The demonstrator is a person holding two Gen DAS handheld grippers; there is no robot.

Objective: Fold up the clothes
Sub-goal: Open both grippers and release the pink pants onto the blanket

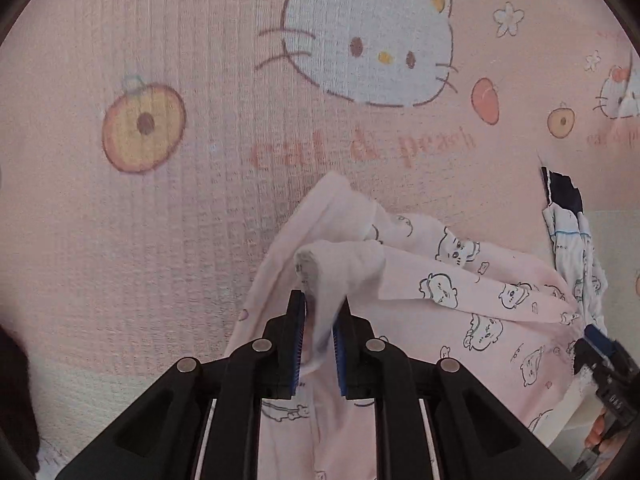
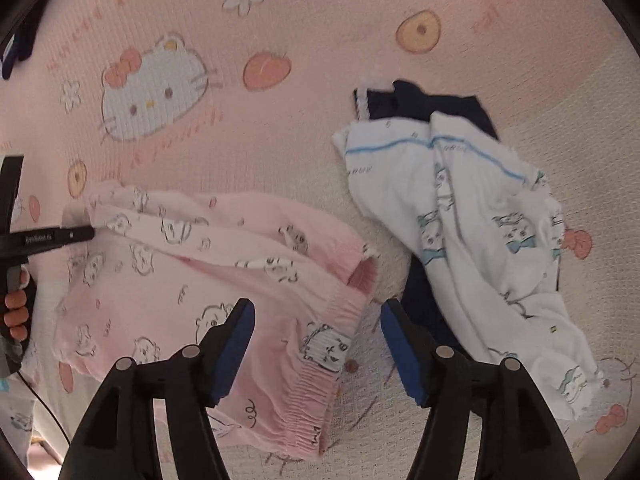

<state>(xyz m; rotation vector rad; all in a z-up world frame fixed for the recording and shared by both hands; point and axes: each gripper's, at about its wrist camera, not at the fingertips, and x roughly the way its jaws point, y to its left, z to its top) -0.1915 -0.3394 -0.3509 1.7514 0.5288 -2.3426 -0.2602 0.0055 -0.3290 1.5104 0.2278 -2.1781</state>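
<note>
Pale pink trousers (image 2: 208,264) printed with small cartoon animals lie partly folded on a pink bed sheet (image 2: 280,152). My left gripper (image 1: 320,316) is shut on a bunched cuff of the pink trousers (image 1: 460,312) and holds it just above the sheet. In the right wrist view the left gripper (image 2: 80,224) shows at the far left, at the trousers' leg end. My right gripper (image 2: 318,316) stands open above the elastic waistband (image 2: 320,368), with nothing pinched between its blue pads (image 2: 236,344).
A crumpled white garment (image 2: 472,220) with blue trim and cartoon prints lies to the right, over a dark navy piece (image 2: 424,100). The pink bed sheet (image 1: 200,80) carries cat and peach prints. A person's fingers (image 2: 16,312) hold the left gripper's handle.
</note>
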